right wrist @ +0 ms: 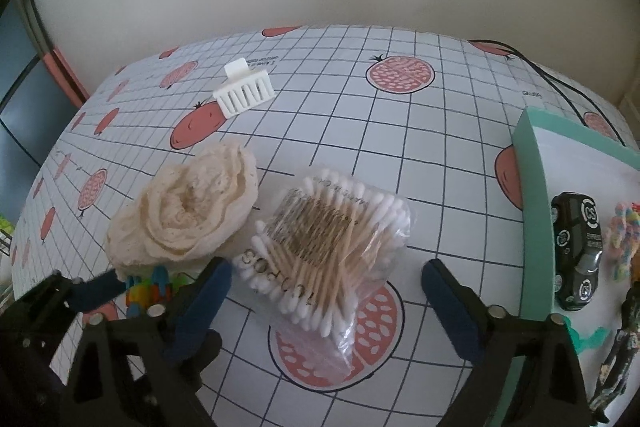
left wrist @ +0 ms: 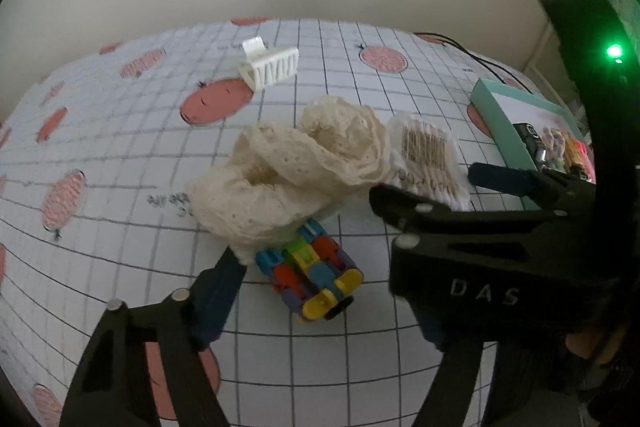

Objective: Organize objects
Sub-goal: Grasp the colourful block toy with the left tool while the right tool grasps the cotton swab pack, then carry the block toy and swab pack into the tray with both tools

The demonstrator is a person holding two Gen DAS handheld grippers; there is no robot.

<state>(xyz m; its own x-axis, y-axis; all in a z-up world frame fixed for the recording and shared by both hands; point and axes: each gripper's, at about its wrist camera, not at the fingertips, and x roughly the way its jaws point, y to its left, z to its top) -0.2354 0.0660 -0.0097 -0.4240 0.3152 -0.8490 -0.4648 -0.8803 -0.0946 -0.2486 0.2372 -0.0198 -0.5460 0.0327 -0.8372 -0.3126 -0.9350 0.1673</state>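
Straddling the colourful block toy (left wrist: 310,277), the left gripper (left wrist: 320,303) has its fingers spread wide, one blue pad (left wrist: 214,301) to the toy's left and the other side hidden behind the right gripper's black frame. The toy lies on the grid-patterned tablecloth (left wrist: 120,155), its far end tucked under a cream lace cloth (left wrist: 288,171). In the right wrist view the right gripper (right wrist: 324,307) also stands open, its blue pads (right wrist: 202,301) either side of a clear bag of cotton swabs (right wrist: 324,247) that rests on the cloth just beside the lace bundle. To the right sits a mint-green tray (right wrist: 534,187) holding a black toy car (right wrist: 576,251) and other small items too blurred to name. Farthest back, a white hair claw (right wrist: 244,89) lies alone, well apart from everything.
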